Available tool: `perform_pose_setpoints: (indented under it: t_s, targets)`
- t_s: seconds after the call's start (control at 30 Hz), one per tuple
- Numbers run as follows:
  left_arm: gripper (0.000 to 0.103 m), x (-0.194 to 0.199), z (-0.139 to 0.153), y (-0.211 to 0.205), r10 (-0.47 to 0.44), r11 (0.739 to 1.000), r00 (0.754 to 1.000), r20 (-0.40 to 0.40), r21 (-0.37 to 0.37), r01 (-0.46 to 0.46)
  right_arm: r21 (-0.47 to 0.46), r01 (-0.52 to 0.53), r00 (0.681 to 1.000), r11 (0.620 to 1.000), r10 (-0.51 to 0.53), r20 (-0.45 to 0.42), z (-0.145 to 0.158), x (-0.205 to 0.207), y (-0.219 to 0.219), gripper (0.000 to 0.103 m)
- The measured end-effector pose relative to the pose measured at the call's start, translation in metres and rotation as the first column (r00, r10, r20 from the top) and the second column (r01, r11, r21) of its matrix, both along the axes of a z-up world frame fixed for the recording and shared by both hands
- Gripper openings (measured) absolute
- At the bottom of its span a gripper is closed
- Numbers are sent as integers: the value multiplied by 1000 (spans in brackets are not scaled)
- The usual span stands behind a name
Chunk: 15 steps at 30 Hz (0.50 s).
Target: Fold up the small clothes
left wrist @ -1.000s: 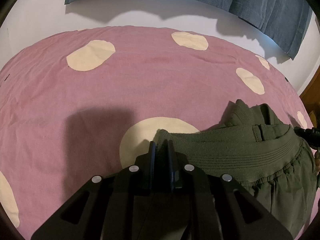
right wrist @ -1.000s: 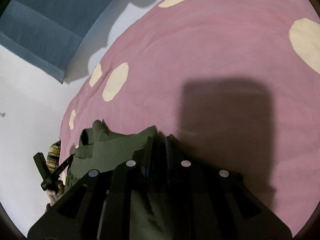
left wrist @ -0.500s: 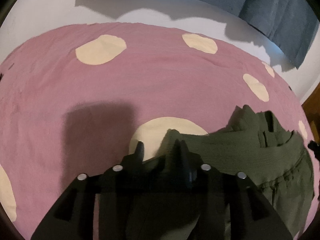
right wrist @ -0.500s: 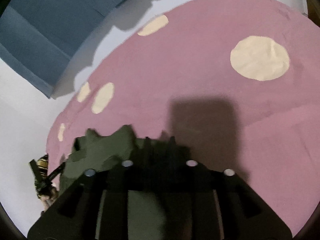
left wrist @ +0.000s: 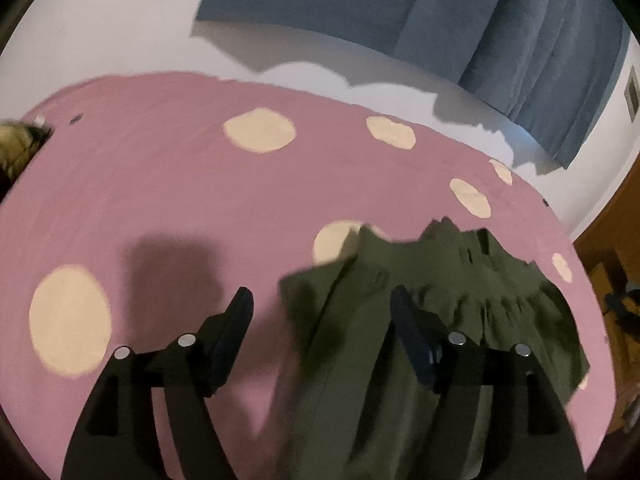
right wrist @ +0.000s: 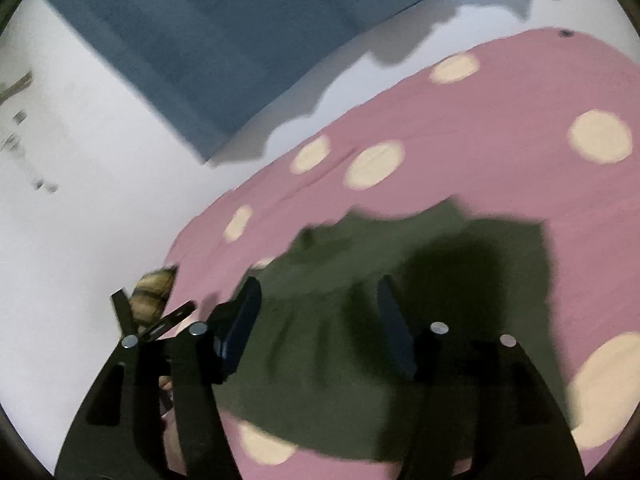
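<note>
Bed cover (left wrist: 168,200): pink cloth with cream dots, filling most of both wrist views; it bears the garment.
Curtain (left wrist: 460,12): blue, hanging along the white wall at 12 to 1 o'clock in the left view, at 11 o'clock in the right view.
Green garment (left wrist: 432,280): dark olive, lying on the cover with its gathered waistband toward 12 o'clock; it sits at 4 o'clock in the left view and at centre in the right view (right wrist: 360,280). Blur hides finer folds.
Left gripper (left wrist: 320,308): jaws opening, wide apart, above the garment's left edge; neither pad presses on the cloth.
Right gripper (right wrist: 318,300): jaws opening, spread over the garment, nothing pinched between the pads.
Striped object (right wrist: 154,292): at 9 o'clock in the right view, beside the cover's edge; too blurred to identify.
</note>
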State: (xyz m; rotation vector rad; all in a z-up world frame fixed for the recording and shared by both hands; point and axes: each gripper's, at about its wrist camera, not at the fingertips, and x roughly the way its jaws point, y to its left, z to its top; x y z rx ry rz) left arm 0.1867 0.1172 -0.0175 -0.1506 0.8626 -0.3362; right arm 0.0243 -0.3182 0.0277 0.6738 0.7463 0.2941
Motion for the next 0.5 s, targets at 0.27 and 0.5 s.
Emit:
perform_pose_setpoints:
  t_s: [0.27,0.5]
  targets:
    - [71,-39,-24,44,6,994,994,-112,-110,-18,53,-231,966,972,235,-111,-43,-10,98,63]
    - [71,-33,-39,42,-72,982,980,-185,-187,36,0,-295,917,956,283,-282,-101,-16,132,64]
